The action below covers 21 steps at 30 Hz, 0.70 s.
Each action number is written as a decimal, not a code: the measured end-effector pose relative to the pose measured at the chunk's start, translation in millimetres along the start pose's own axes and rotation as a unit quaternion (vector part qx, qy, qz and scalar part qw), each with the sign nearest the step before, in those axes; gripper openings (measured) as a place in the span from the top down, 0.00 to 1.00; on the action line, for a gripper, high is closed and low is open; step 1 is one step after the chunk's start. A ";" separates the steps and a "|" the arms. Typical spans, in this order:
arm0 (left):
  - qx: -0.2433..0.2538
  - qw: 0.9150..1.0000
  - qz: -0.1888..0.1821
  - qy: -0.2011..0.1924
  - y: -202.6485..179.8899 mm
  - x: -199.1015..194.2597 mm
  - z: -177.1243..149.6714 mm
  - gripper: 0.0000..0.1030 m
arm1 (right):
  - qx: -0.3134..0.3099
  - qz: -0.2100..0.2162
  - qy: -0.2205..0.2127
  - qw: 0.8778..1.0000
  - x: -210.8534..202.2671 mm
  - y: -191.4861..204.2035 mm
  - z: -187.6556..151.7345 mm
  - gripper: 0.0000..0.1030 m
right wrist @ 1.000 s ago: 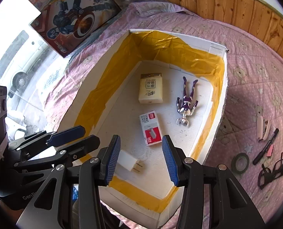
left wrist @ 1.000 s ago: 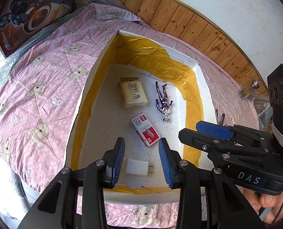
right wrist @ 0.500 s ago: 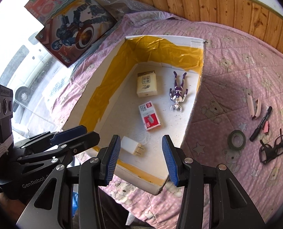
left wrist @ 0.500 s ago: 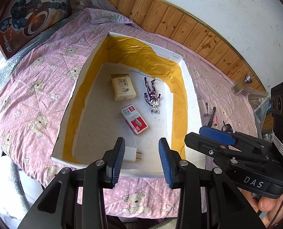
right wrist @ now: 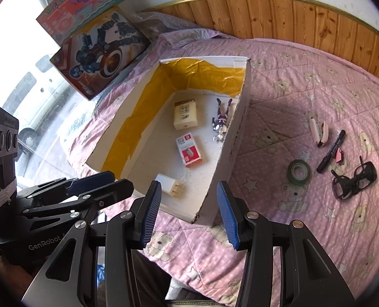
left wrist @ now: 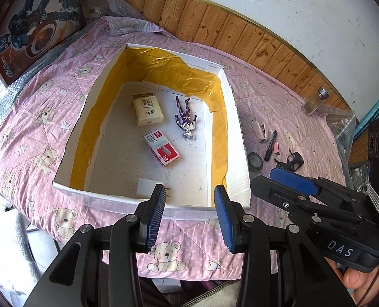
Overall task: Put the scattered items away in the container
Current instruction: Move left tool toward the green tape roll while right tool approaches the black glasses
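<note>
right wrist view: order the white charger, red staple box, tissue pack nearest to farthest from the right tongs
1. White charger, at the box's near end, just ahead of the right tongs.
2. Red staple box, mid-floor of the box.
3. Tissue pack, toward the far yellow-lined wall.

the quilt [right wrist: 304,81] is pink with white dots, stars and cream bears. the box [left wrist: 230,117] is white, lined with yellow tape. inside lie a cream tissue pack [left wrist: 148,112], a purple and silver figure [left wrist: 185,117], a red and white staple box [left wrist: 161,149] and a white charger [right wrist: 167,184]. the marker [right wrist: 331,151] and glasses [right wrist: 354,180] are black, the gripper pads [right wrist: 151,213] blue.
</note>
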<state>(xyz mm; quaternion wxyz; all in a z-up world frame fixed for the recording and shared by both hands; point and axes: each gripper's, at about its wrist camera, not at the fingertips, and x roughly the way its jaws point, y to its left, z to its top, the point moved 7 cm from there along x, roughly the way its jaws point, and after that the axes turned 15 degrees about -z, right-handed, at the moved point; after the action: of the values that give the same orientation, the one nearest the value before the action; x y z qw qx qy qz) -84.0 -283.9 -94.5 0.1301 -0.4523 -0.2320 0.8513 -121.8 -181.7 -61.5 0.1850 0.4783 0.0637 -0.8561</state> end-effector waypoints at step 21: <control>0.072 0.996 -0.022 0.048 -84.0 50.0 -24.4 0.59 | 0.104 -0.009 0.013 0.994 -1.8 -96.5 -53.0 0.53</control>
<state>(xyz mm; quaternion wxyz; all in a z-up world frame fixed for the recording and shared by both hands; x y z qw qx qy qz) -90.7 -183.4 -98.8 0.1923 -0.4770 -0.1736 0.8398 -115.2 -77.0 -94.8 0.1261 0.5055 -0.0188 -0.8534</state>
